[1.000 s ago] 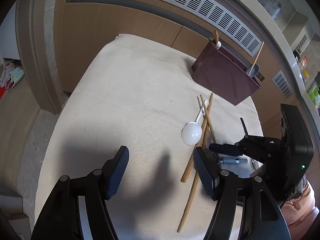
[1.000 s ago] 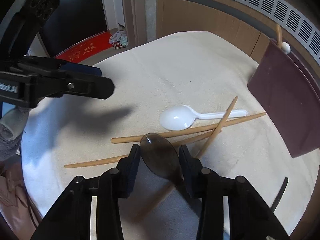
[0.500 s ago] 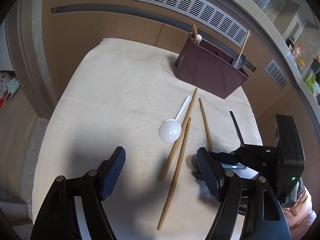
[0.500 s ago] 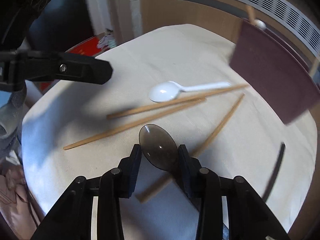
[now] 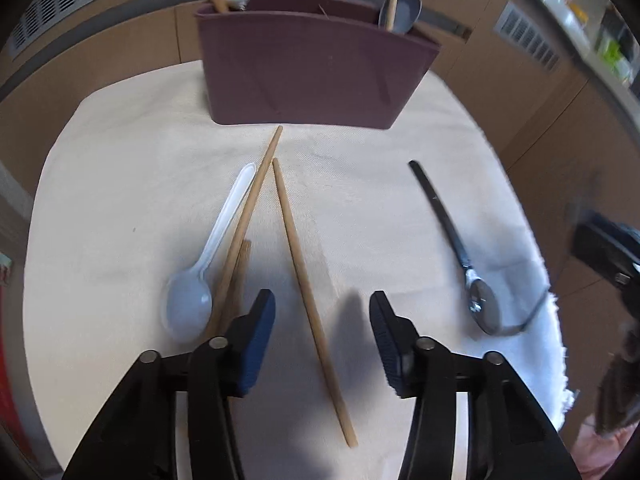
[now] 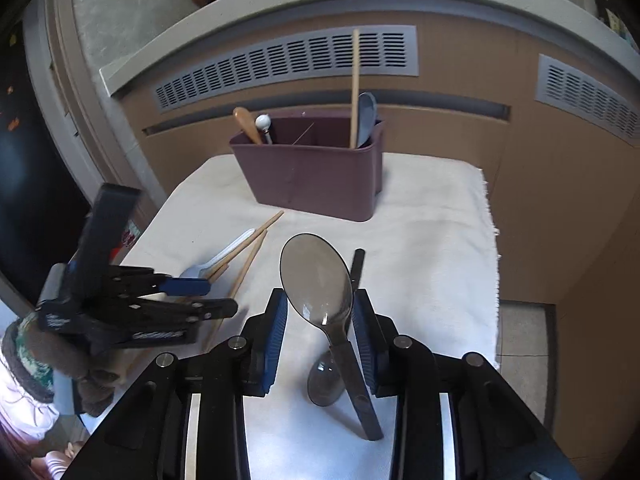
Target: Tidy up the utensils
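Observation:
My right gripper (image 6: 319,312) is shut on a dark translucent spoon (image 6: 316,276), bowl up, raised above the cloth and facing the maroon utensil holder (image 6: 312,176). A second dark spoon (image 5: 460,248) lies on the cloth below it. My left gripper (image 5: 322,320) is open, low over the cloth, its fingers astride one wooden chopstick (image 5: 308,292). Two more chopsticks (image 5: 248,216) and a white plastic spoon (image 5: 208,264) lie just left of it. The holder (image 5: 312,72) stands at the far edge with utensils in it.
The cream cloth (image 6: 432,248) covers a small table whose edges drop off on the right and the near side. Wooden cabinet fronts with vent grilles (image 6: 288,64) stand behind the holder. My left gripper's body (image 6: 120,304) shows at the left of the right wrist view.
My right gripper has lifted the dark spoon and swung to face the holder. My left gripper has turned and come down over a chopstick.

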{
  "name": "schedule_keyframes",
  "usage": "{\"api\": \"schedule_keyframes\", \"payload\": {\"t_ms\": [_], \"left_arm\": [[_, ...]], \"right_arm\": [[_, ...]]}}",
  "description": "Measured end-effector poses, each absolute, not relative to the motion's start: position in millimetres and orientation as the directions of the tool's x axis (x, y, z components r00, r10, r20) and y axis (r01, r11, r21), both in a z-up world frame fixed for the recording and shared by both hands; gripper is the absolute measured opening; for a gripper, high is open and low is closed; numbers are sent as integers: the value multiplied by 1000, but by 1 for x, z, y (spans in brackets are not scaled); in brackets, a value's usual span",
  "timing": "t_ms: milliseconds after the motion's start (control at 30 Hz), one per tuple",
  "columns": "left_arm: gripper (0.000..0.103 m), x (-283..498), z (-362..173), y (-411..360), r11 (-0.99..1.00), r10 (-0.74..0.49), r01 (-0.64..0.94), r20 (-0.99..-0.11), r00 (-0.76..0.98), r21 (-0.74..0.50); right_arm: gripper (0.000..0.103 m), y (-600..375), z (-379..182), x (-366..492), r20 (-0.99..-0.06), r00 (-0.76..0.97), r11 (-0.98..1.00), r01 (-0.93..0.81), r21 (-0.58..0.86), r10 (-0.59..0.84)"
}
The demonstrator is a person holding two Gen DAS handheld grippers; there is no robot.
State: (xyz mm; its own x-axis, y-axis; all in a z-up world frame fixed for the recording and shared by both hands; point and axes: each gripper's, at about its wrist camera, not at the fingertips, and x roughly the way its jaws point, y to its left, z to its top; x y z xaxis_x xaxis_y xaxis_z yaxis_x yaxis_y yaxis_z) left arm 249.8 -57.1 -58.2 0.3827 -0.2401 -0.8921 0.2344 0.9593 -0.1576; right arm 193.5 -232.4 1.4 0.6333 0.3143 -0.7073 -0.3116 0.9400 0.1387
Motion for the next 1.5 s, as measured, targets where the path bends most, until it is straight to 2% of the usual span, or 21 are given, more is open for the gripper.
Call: {"api": "schedule_keyframes", "payload": {"t_ms": [133,333,533,600,633,700,767,833,1100,1200,1267,1333,1400,1500], "left_arm": [[43,268,-69,-75,962,-184,252,-929,320,-103],[42,283,-72,-95,968,-111,246,-953,280,-41],[44,304,-72,-91,976,-146,187,-972,181,-112],[38,306,-71,-90,980,-129,175,-975,179,-97],[30,305,-71,-90,982,-108,172,-976,189,-76],[22,301,-70,-86,983,-104,169,-972,212,-69],[11,294,-69,-83,980,-132,179,-961,241,-90],[8,284,-67,-76,976,-171,180,-945,277,-124],[7,236,-45,-31,943,-334,159,-826,453,-294],[7,212,-32,-29,935,-354,174,-789,502,-309],[7,204,-22,-26,942,-336,194,-774,536,-275],[7,207,-20,-24,944,-330,200,-789,518,-264],[9,221,-32,-32,927,-374,201,-826,422,-317],[9,240,-55,-42,932,-360,173,-877,319,-319]], "right_arm": [[31,-241,9,180,-688,660,946,-296,131,302],[31,-253,18,175,-663,687,951,-278,139,298],[31,-259,22,179,-655,696,953,-259,155,296],[31,-259,22,181,-655,694,953,-255,163,298],[31,-259,22,181,-656,693,953,-254,165,298],[31,-259,22,181,-657,692,953,-253,167,299],[31,-258,22,181,-657,693,954,-251,165,296],[31,-258,23,181,-661,692,955,-244,166,292],[31,-244,31,181,-660,690,953,-259,159,298],[31,-238,34,180,-657,689,950,-272,155,304],[31,-233,35,180,-659,688,949,-282,141,303],[31,-228,36,180,-661,687,949,-284,136,300],[31,-225,37,179,-660,688,948,-287,134,302],[31,-223,39,179,-656,692,948,-291,130,302]]}}
